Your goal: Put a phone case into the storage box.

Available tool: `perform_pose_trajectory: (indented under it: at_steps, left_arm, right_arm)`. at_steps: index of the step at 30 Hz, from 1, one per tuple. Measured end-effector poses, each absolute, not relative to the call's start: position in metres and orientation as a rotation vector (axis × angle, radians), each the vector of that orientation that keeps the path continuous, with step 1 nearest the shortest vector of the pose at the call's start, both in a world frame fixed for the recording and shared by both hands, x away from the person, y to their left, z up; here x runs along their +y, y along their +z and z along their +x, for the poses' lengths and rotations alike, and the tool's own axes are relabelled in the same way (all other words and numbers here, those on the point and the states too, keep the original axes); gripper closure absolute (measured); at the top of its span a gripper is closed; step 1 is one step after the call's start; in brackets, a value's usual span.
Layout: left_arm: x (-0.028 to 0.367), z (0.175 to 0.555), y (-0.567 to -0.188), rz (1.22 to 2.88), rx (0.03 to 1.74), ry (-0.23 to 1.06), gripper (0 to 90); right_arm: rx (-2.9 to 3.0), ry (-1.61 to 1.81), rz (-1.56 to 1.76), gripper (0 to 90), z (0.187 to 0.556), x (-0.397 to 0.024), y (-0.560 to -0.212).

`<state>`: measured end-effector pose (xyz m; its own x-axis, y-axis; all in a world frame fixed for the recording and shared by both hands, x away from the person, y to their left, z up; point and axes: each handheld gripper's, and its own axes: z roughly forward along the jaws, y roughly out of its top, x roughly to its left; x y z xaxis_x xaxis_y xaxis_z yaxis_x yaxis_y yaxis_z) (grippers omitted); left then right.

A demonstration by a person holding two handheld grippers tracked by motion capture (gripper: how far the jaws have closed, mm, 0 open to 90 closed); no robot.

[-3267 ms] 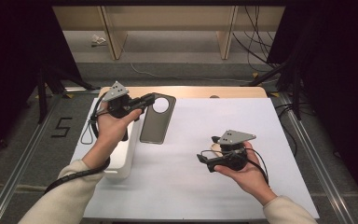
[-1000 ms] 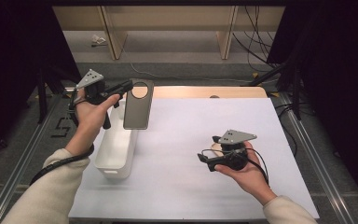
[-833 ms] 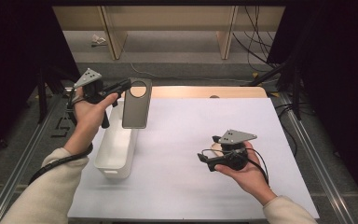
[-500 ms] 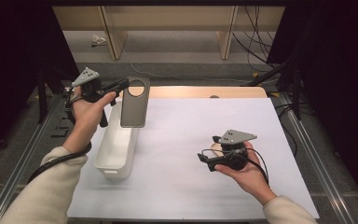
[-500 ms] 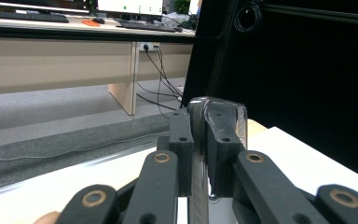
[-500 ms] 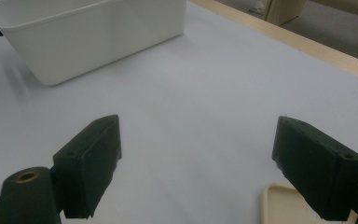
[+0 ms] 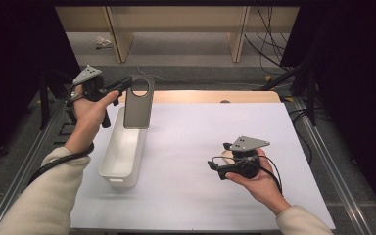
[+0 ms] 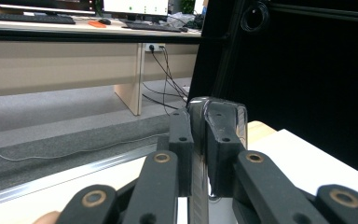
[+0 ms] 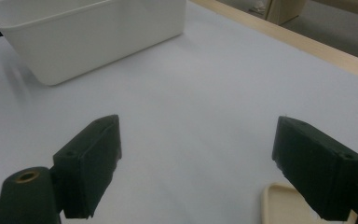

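I am mid-carry: my left gripper (image 7: 120,86) pinches the dark grey phone case (image 7: 138,103) by its top edge, hanging upright over the far end of the white bin (image 7: 122,152). Next I lower it into the bin. It lay flat beside the bin earlier. My right gripper (image 7: 215,168), jaws wide and empty, waits right of the bin.

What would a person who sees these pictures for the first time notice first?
First, the flat grey lid with a round hole near its top, which the left gripper holds up by one edge, hanging upright over the far end of the white bin. In the left gripper view the fingers are clamped on that edge. At the near right, the right gripper waits with its fingers wide apart above the white table cover.
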<state>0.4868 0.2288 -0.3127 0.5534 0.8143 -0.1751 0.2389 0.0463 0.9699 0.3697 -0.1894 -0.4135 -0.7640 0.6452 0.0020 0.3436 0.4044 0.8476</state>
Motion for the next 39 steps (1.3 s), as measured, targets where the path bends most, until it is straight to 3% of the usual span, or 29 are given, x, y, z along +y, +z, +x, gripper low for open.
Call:
perform_pose_trajectory:
  at_steps: [39]
  left_arm:
    - [0.252, 0.521, -0.329, 1.499, 1.036, 0.633, 81.6]
  right_arm:
    - [2.341, 1.297, 0.860, 16.5, 0.371, -0.190, -0.415]
